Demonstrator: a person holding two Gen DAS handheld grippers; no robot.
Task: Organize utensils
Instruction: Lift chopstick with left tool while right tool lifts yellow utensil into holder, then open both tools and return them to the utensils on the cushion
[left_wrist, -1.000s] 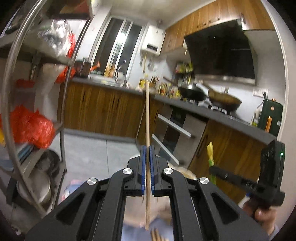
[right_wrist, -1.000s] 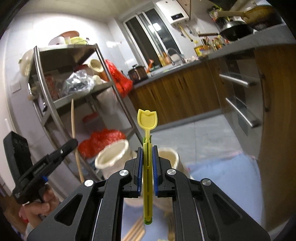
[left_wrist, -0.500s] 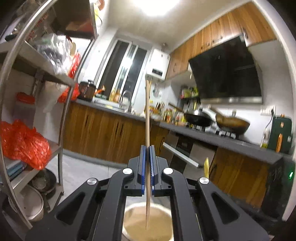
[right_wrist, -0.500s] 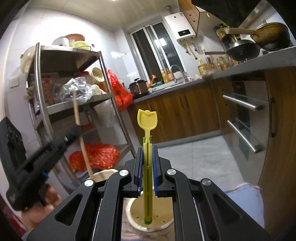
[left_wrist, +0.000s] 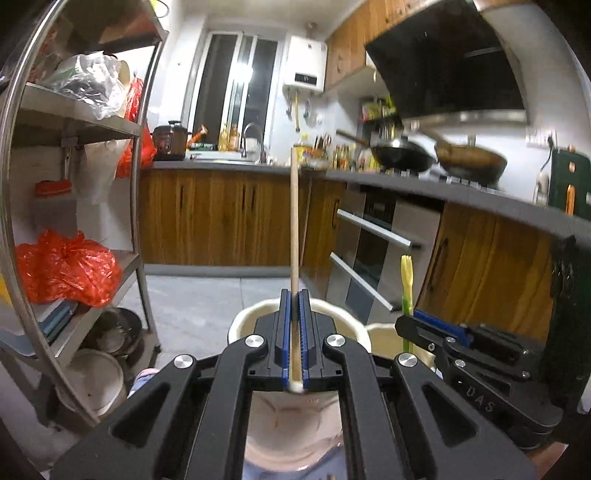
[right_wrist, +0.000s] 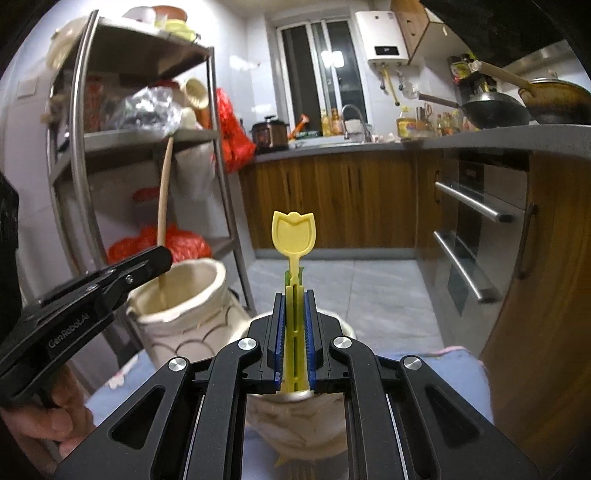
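My left gripper (left_wrist: 294, 295) is shut on a wooden chopstick (left_wrist: 294, 221) held upright, its lower end inside a cream ceramic holder (left_wrist: 240, 326). In the right wrist view the same chopstick (right_wrist: 164, 192) dips into that holder (right_wrist: 192, 314) beside the left gripper (right_wrist: 155, 264). My right gripper (right_wrist: 294, 295) is shut on a yellow tulip-handled plastic utensil (right_wrist: 293, 236), upright over a second cream holder (right_wrist: 295, 424). That utensil (left_wrist: 406, 280) and the right gripper (left_wrist: 424, 326) also show in the left wrist view.
A steel shelf rack (left_wrist: 74, 206) with red bags stands at the left. Wooden cabinets (right_wrist: 332, 199), an oven (right_wrist: 476, 229) and a counter with woks lie ahead and right. The holders rest on a light blue cloth (right_wrist: 436, 373).
Both grippers have come down over the holders. The chopstick's lower end now sits in the left holder and the yellow utensil is lower over the second holder.
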